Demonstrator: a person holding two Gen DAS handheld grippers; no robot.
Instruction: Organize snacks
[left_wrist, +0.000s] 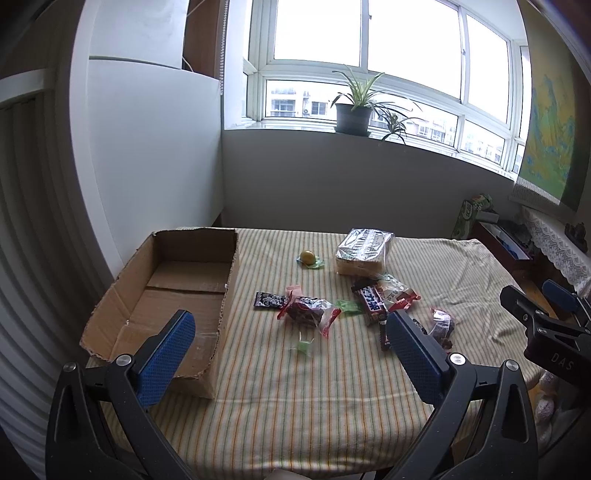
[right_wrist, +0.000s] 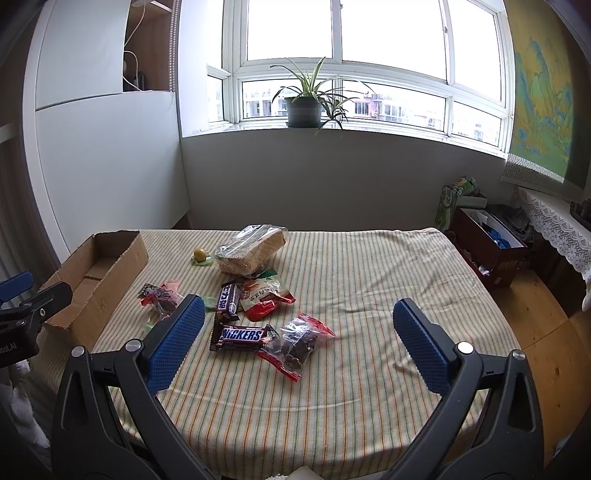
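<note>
A: Nearest us, our left gripper (left_wrist: 291, 332) and right gripper (right_wrist: 298, 325) both hover above the striped worktop (right_wrist: 369, 280), jaws spread wide, nothing between them.

B: So we haven't picked anything yet. What sits closest?

A: Just ahead of the right gripper, the Snickers bar (right_wrist: 242, 336), touching a clear bag of dark dried fruit (right_wrist: 299, 343) with red edges. Behind those we see a second chocolate bar (right_wrist: 229, 299) against a red-and-white packet (right_wrist: 264, 295).

B: And further off?

A: A wrapped block of crackers (right_wrist: 253, 247), with a small yellow sweet (right_wrist: 200, 254) beside it. The cardboard box (left_wrist: 177, 291) lies at the left edge, open, with no snacks in it.

B: Then we judge the sorting is only starting. Next we'd lower the right jaws around the Snickers bar, gripping across its narrow width without catching the fruit bag.
</note>
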